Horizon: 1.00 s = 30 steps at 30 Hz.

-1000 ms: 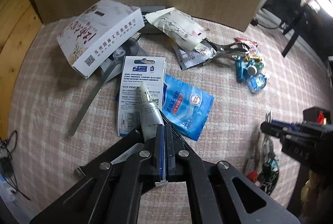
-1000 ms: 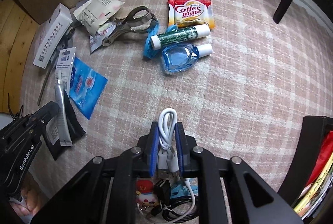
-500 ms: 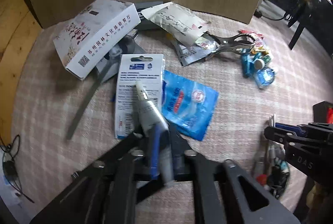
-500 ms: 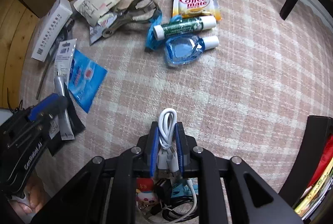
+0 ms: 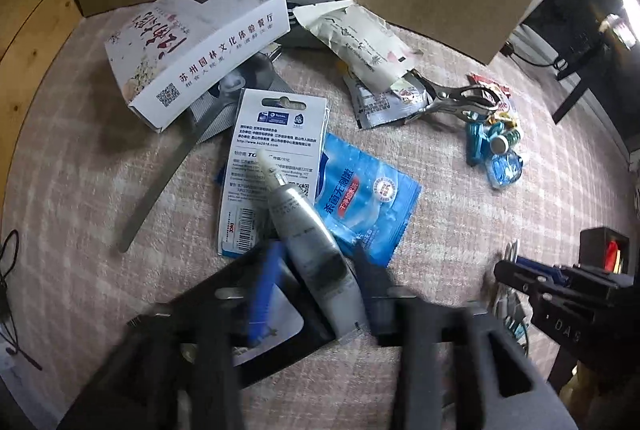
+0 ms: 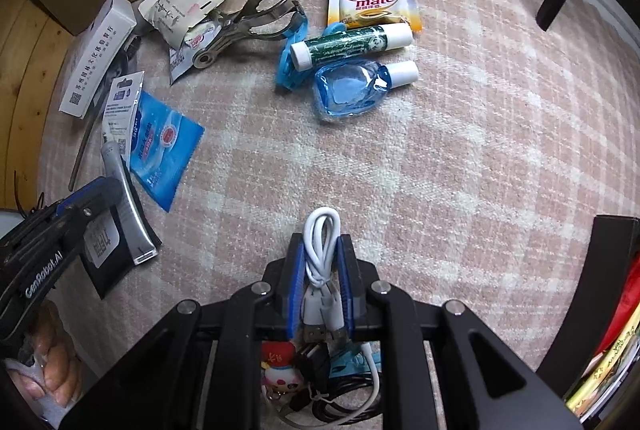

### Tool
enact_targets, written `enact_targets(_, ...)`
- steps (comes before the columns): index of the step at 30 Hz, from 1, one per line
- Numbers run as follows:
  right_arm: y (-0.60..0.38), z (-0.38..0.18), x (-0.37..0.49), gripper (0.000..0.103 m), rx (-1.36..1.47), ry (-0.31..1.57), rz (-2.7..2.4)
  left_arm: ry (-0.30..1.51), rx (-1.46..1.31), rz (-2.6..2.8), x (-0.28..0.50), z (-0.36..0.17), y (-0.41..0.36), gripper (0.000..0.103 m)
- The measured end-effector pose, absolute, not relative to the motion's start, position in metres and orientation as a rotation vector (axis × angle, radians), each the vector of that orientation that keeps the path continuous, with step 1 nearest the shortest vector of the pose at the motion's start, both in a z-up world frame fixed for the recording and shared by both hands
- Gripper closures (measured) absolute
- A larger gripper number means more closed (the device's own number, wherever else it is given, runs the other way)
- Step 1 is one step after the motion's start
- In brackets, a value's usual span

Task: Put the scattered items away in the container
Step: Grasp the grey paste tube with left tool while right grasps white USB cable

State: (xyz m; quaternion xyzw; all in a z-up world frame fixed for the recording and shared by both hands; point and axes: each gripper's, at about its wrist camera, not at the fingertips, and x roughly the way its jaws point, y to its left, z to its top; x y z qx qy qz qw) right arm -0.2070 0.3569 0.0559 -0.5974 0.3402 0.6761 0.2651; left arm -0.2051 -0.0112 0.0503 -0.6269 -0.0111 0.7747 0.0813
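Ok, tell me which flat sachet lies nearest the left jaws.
The blue wet-wipe sachet, its corner beside the silver tube between the open jaws. The Coffee mate sachet and crumpled white packet lie farther off.

Left tongs (image 5: 316, 262) motion-blurred; container (image 6: 612, 310) cut off by frame edge.

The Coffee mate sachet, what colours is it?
The Coffee mate sachet is red on top, fading to yellow-orange, with white lettering; clearest in the right wrist view.

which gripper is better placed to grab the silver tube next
Left. The left gripper is open with the silver tube lying between its fingers; the right gripper is shut on the white cable.
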Motion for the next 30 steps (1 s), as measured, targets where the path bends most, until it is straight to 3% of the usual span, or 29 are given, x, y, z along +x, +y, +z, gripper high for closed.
enact_targets(8,0.369,0.064,-0.217,0.087,-1.621,0.908,1.833,0.046,-1.903,2.339,-0.208,0.041,0.009,0.068)
enact_targets(12,0.378,0.063,-0.222,0.087,-1.625,0.903,1.828,0.086,-1.895,2.37,-0.212,0.04,0.015,0.079)
enact_targets(30,0.412,0.108,-0.244,0.094,-1.507,0.924,1.901,0.108,-1.776,2.39,-0.201,0.079,0.042,0.079)
